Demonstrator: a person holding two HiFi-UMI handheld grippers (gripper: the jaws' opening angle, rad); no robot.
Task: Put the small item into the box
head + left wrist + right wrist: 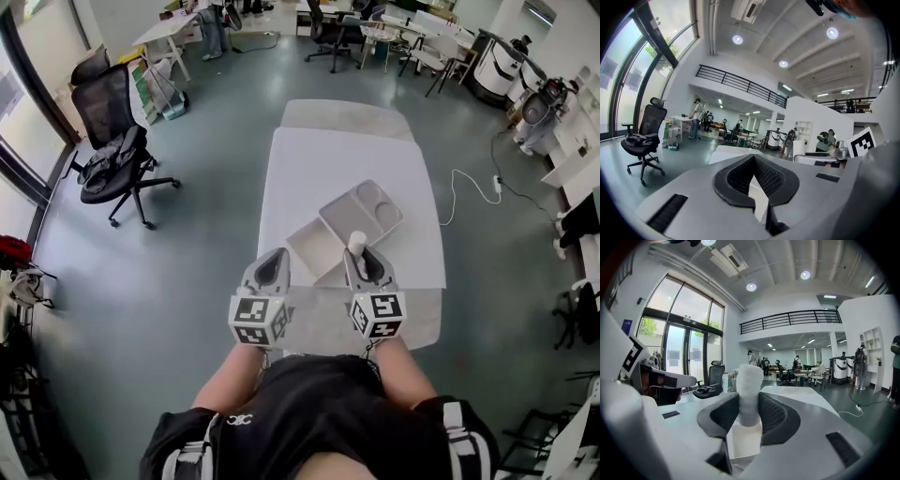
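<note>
Small item (749, 390), white, cylindrical: upright, clamped between the right gripper's (362, 255) jaws, above the worktop (309, 159) near the box (312, 248). Left gripper (273, 260): jaws together, nothing held.

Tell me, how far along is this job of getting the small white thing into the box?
Done: the small white item is picked up, clamped upright in the right tongs. In hand: it hangs by the near edge of the open box, not inside it yet. Left to do: lower it into the box and let go. The left tongs are closed and empty.
</note>
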